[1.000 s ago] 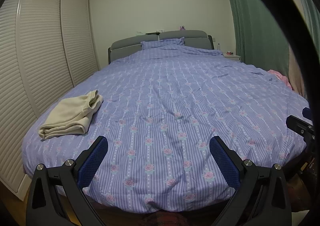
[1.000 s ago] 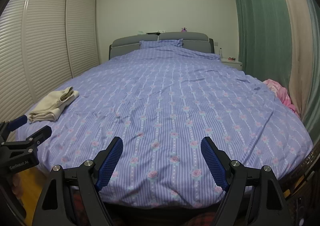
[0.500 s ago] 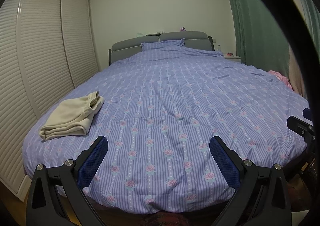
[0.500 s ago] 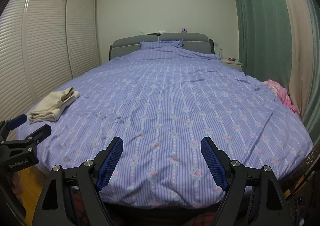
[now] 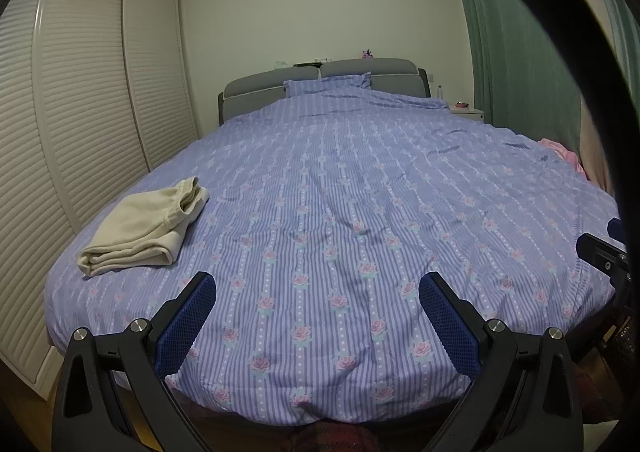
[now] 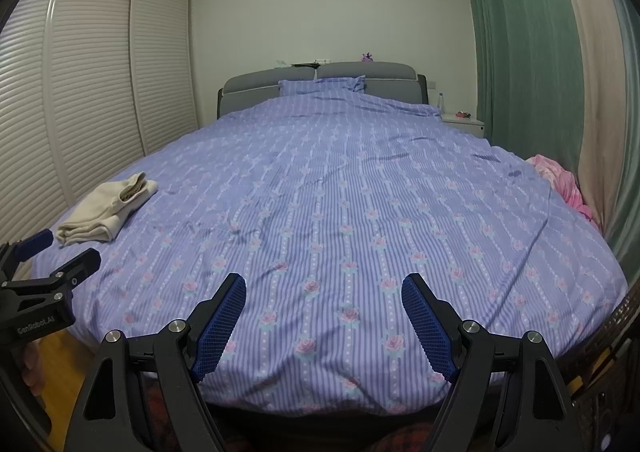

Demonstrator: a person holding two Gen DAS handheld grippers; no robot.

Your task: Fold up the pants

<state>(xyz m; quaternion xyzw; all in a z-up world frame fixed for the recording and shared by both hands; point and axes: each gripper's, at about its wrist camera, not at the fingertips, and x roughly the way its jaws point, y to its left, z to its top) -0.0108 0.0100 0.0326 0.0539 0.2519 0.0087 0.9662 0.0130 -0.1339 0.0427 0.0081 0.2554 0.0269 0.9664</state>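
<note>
Lying folded at the left edge of the bed, the cream pants (image 5: 146,228) form a flat bundle with the waistband end toward the headboard; in the right wrist view they sit at middle left (image 6: 106,213). Nothing touches them.

Left gripper (image 5: 317,294): lower centre of its own view, jaws spread wide, blue pads (image 5: 184,326) apart, only bedding seen between them. It holds nothing and hangs over the foot of the bed, well apart from the pants, which lie up and to the left of it. Part of this gripper also shows at the far left of the right wrist view.

Right gripper (image 6: 324,294): lower centre of its view, jaws likewise spread wide, pads (image 6: 430,328) apart, empty, over the foot of the bed.

Bed cover (image 5: 360,191): lilac stripes with rows of pink roses, lightly creased, fills most of both views. Matching pillow (image 6: 320,85) against a grey padded headboard (image 6: 368,71) at top centre.

Surroundings: louvred wardrobe doors (image 5: 80,91) along the left side; green curtain (image 6: 528,51) on the right; pink cloth (image 6: 560,183) at the bed's right edge; white bedside table (image 6: 464,123) by the headboard.
</note>
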